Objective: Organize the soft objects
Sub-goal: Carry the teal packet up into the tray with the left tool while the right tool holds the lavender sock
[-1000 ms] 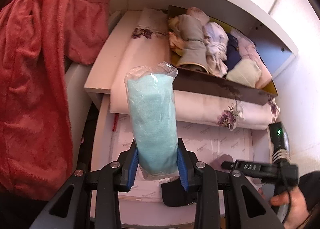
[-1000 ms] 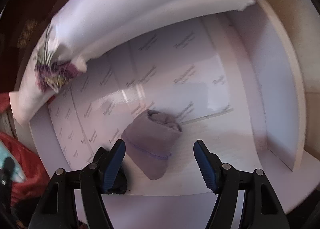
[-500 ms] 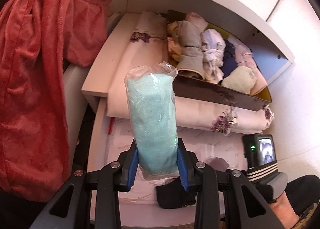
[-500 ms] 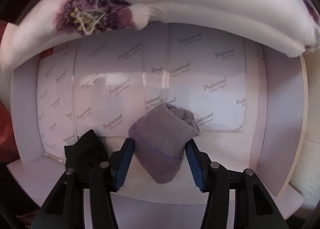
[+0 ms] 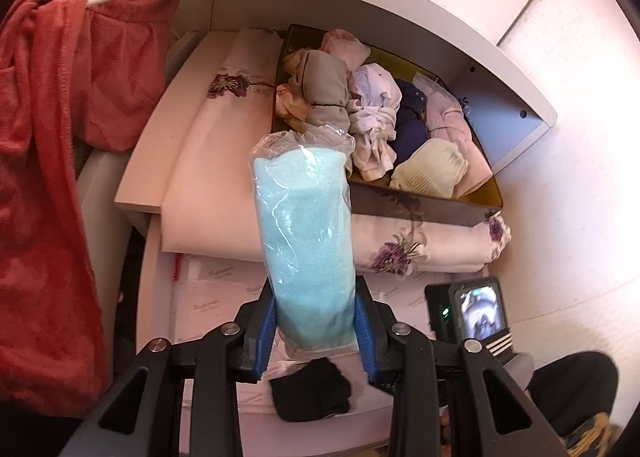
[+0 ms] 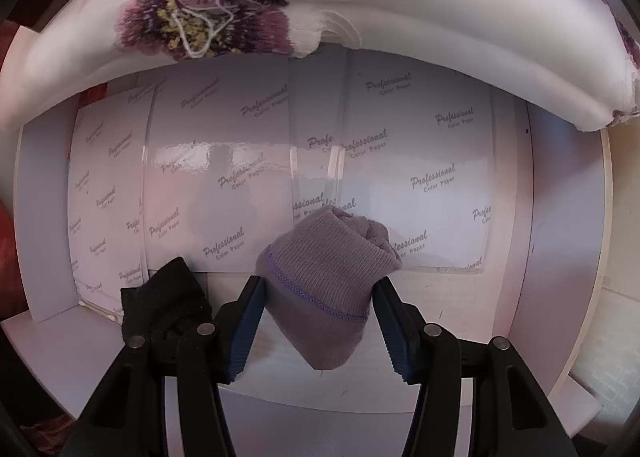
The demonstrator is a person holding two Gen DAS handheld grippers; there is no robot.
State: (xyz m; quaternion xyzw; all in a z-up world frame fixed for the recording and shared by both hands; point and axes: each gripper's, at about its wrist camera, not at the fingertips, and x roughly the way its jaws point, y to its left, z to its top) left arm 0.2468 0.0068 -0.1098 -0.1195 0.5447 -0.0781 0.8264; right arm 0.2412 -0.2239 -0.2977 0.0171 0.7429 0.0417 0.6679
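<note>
My left gripper is shut on a light blue cloth roll in a clear plastic bag, held upright in front of the shelves. Behind it, a dark box on the upper shelf holds several rolled garments. My right gripper points down at the lower shelf, its pads against both sides of a purple sock roll. Its jaws are opening slightly with the roll still between them. A black sock lies just left of that gripper, and also shows below the blue roll as the black sock.
Folded white linen with purple flowers lies under and beside the box, overhanging the lower shelf as the linen. Glossy printed paper lines that shelf. A red garment hangs on the left. The right gripper's camera screen sits low right.
The right gripper's jaws came in from wide apart onto the purple sock roll while it turned and shifted over it. The left gripper rose a little with the blue roll.
</note>
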